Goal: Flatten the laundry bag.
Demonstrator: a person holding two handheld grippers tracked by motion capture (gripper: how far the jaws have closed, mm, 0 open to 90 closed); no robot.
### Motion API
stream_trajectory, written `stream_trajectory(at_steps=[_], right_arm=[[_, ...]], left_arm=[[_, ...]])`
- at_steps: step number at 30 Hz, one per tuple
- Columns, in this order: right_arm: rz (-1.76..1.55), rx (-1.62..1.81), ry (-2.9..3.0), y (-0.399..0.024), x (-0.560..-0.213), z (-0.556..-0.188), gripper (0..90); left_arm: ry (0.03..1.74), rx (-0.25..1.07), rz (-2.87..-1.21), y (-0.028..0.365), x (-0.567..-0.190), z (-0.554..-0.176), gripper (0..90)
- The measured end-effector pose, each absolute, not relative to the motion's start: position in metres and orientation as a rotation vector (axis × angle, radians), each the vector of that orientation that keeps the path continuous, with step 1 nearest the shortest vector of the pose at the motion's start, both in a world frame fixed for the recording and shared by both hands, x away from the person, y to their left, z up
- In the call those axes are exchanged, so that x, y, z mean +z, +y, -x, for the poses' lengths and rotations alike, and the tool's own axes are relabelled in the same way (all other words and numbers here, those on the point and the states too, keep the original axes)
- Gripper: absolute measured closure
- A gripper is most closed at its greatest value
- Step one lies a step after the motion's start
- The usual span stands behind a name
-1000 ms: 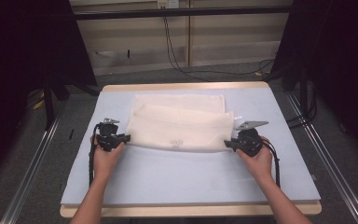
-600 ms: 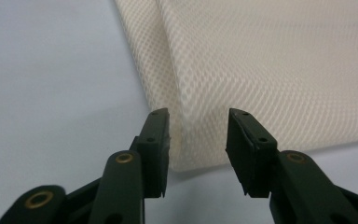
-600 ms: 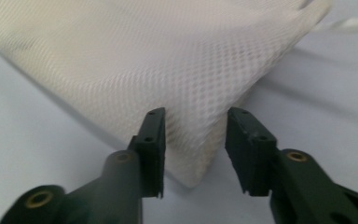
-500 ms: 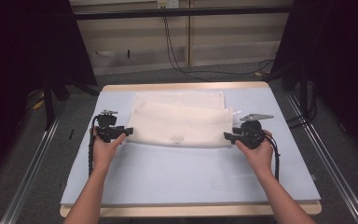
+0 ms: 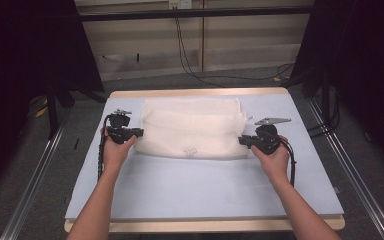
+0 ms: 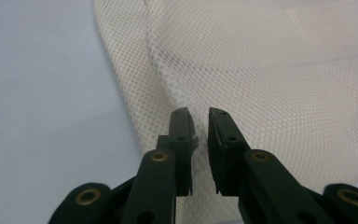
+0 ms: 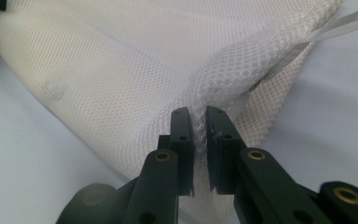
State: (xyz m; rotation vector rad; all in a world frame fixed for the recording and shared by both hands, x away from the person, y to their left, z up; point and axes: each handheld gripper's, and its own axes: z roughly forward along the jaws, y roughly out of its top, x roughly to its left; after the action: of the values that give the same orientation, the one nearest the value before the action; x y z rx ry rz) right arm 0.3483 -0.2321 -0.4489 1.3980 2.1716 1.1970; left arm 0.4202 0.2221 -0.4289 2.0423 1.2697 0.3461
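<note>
A white mesh laundry bag (image 5: 192, 127) lies folded on the pale blue table mat (image 5: 190, 185), toward 12 o'clock of the mat's middle. Its long axis runs from 9 o'clock to 3 o'clock across the table, and its near folded edge faces 6 o'clock. A small dark mark sits on that edge near the centre.

The left gripper (image 5: 139, 132) meets the bag's end at 9 o'clock. Its jaws have just been closing, and in the left gripper view (image 6: 199, 116) they stand almost together on a raised fold of mesh, pinching it.

The right gripper (image 5: 242, 141) meets the end at 3 o'clock. Its jaws have likewise just been closing, and the right gripper view (image 7: 198, 114) shows bunched mesh clamped between them. A white strap (image 7: 340, 25) sticks out from that end at 2 o'clock.

Around the table lie grey floor, metal rails (image 5: 35, 185) on both sides and cables (image 5: 190, 55) at 12 o'clock. Nothing else rests on the mat.
</note>
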Motion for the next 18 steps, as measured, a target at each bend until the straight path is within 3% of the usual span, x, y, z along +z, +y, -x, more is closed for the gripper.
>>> stream_trajectory(at_steps=[4,18], right_arm=[[-1.344,1.172,2.21,-0.234,-0.454,-0.335,82.8],[-1.233,1.102,2.291,-0.236,-0.478,-0.291,82.8]], left_arm=[[1.213,0.393,-2.04,0.223,-0.429,-0.402,83.3],[1.205,0.357,-2.055,0.242,-0.46,-0.351,86.4]])
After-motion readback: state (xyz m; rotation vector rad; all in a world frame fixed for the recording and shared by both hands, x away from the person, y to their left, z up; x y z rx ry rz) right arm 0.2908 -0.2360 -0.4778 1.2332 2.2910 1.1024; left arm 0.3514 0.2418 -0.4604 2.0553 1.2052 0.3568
